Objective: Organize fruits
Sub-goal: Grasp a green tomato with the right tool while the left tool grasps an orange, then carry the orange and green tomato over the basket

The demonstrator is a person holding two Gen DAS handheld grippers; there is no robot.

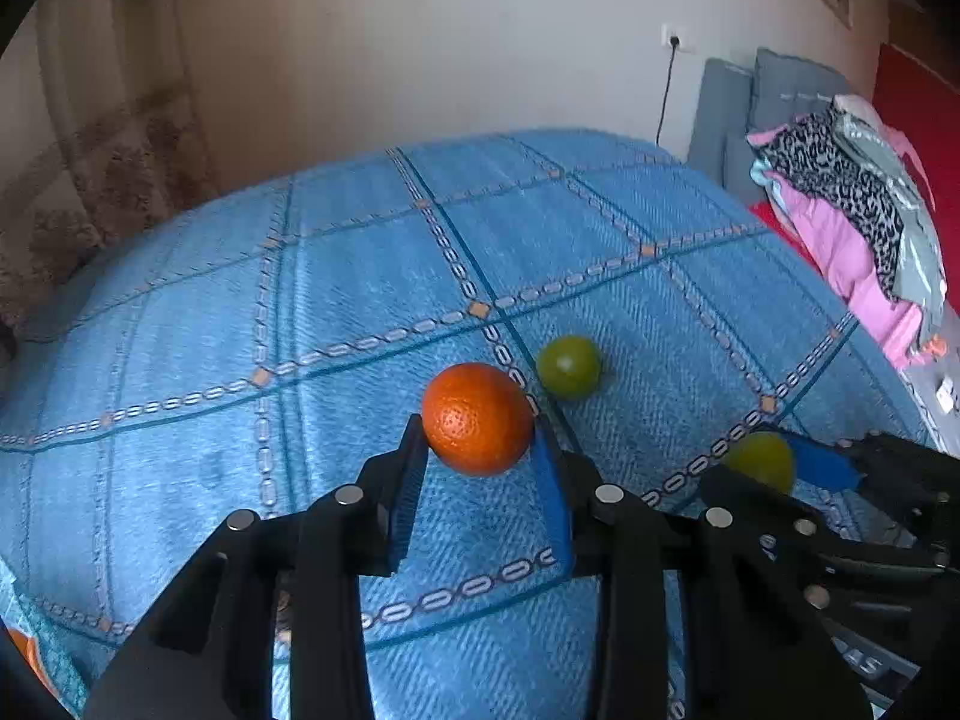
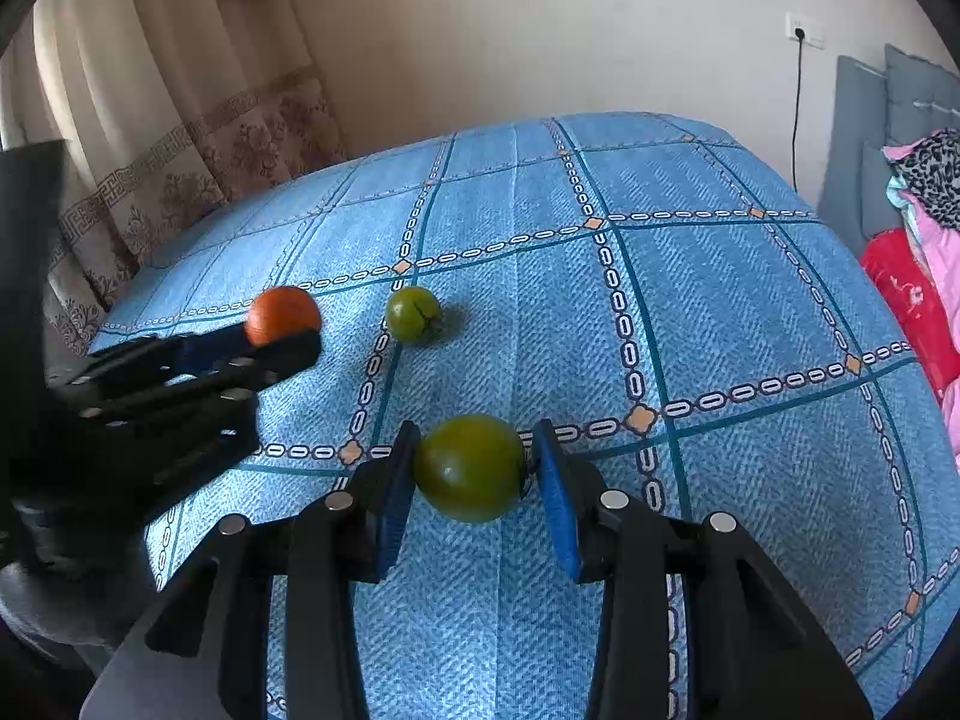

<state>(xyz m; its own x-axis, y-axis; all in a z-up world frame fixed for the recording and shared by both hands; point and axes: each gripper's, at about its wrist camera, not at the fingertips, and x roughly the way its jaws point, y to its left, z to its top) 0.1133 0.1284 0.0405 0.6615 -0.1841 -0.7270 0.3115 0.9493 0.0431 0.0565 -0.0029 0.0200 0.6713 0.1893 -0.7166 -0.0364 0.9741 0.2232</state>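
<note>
Left gripper (image 1: 480, 438) jaws pinching orange (image 1: 477, 418), frame centre. Right gripper (image 2: 474, 456) jaws clamped on green citrus fruit (image 2: 469, 467), lower centre. Second green fruit (image 2: 413, 313) lies free on blue checked bedspread (image 2: 750, 312), upper-middle, apart from both.

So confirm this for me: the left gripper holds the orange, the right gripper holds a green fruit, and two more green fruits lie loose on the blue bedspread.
One detail is off: only one green fruit lies loose on the blue bedspread, as the right wrist view shows. The left gripper does hold the orange, and the right gripper holds a green fruit.
</note>
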